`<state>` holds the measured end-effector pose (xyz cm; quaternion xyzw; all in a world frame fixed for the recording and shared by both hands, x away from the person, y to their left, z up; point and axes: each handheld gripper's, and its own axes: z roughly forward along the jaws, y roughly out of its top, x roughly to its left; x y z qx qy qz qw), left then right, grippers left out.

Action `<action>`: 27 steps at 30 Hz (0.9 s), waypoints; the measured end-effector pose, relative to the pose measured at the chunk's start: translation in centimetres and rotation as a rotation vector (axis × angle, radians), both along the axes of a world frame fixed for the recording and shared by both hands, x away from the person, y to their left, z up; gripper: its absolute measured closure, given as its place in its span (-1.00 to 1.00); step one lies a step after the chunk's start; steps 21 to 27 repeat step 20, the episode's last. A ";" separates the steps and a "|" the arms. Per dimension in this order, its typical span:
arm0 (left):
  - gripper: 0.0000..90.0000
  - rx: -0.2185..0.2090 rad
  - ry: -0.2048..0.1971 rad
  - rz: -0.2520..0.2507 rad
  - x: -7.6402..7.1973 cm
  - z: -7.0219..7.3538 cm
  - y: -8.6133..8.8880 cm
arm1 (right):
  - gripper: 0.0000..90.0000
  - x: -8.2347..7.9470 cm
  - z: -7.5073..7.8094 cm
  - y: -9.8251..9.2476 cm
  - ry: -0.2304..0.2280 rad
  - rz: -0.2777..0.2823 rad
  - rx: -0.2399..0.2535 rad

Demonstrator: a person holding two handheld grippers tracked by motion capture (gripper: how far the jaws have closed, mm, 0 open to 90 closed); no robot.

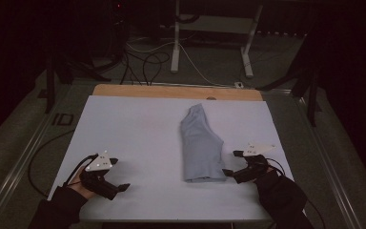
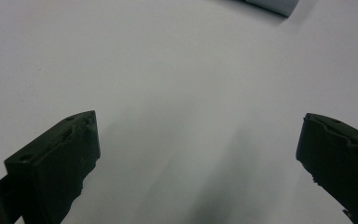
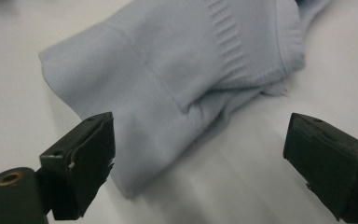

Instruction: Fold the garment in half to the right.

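Note:
A light blue knitted garment (image 1: 201,145) lies folded lengthwise on the white table sheet (image 1: 138,138), right of centre. My right gripper (image 1: 232,163) stands open just right of the garment's near end; in the right gripper view the folded cloth (image 3: 177,88) lies between and beyond the wide-spread jaws, with nothing gripped. My left gripper (image 1: 116,174) rests open near the sheet's front left, well apart from the garment. In the left gripper view its jaws stand wide over bare sheet (image 2: 186,102), and a corner of the garment (image 2: 272,5) peeks in at the top edge.
The sheet covers a wooden table whose far edge (image 1: 176,90) shows as a tan strip. Beyond it stand white desk legs (image 1: 175,38) and cables (image 1: 143,62) on the dark floor. Cables trail from both grippers along the table's sides.

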<state>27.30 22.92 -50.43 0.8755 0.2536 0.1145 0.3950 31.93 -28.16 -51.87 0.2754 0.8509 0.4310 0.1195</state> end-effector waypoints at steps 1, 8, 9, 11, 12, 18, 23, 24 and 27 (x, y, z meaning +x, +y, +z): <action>-0.99 -0.003 -0.001 -0.001 0.0 0.0 0.0 | -0.80 -0.2 0.0 0.0 0.005 -0.007 0.004; -0.99 -0.012 -0.006 -0.004 -0.1 0.0 0.0 | -0.79 -1.0 -0.7 -0.3 0.023 -0.031 -0.025; -0.99 -0.010 -0.006 -0.004 -0.1 0.0 0.0 | -0.79 -1.0 -0.7 -0.3 0.024 -0.038 -0.034; -0.99 -0.016 -0.006 -0.002 -0.1 0.0 0.0 | -0.79 -1.1 -0.8 -0.3 0.026 -0.036 -0.040; -0.99 -0.019 -0.007 -0.001 -0.1 0.0 0.0 | -0.79 -1.0 -0.8 -0.2 0.025 -0.039 -0.038; -0.99 -0.029 -0.012 -0.001 -0.2 0.0 0.1 | -0.79 -1.0 -0.7 -0.4 0.010 -0.059 0.001; -0.99 -0.025 -0.013 -0.001 -0.2 0.1 0.1 | -0.79 -1.0 -0.7 -0.4 0.009 -0.057 0.001; -0.99 -0.025 -0.013 -0.001 -0.2 0.1 0.1 | -0.79 -1.0 -0.7 -0.4 0.009 -0.057 0.001; -0.99 -0.025 -0.013 -0.001 -0.2 0.1 0.1 | -0.79 -1.0 -0.7 -0.4 0.009 -0.057 0.001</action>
